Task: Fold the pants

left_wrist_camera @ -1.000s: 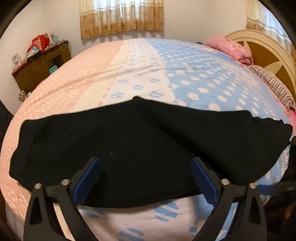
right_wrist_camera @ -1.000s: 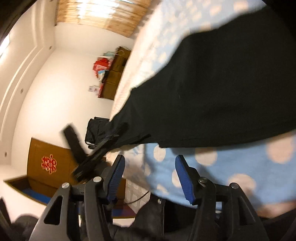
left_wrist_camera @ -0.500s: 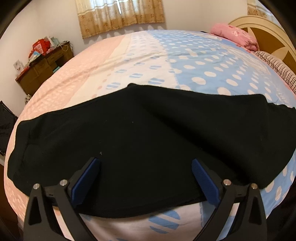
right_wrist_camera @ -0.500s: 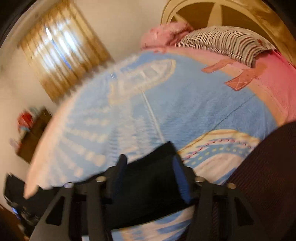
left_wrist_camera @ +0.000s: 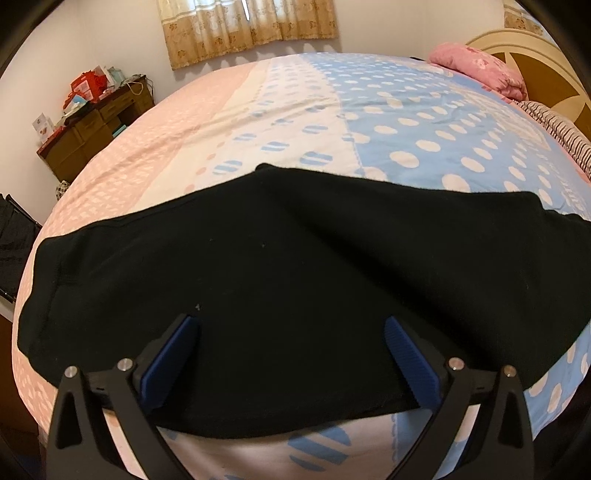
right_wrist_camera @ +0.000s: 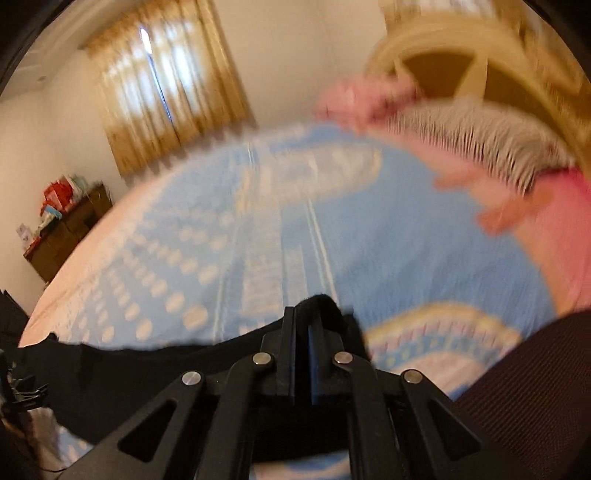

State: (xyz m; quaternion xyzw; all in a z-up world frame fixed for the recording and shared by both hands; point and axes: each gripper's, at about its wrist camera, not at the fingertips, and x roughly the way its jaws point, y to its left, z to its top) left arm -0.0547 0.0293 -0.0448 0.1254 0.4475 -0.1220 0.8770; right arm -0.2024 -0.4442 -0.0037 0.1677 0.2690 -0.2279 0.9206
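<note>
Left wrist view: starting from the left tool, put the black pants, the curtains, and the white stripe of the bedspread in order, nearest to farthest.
1. Black pants: spread on the bed, directly at the open left tool.
2. White stripe: mid-bed, beyond the pants.
3. Curtains: on the far wall, top centre.

Black pants [left_wrist_camera: 295,295] lie spread across the bed [left_wrist_camera: 406,122] with its polka-dot cover.
</note>
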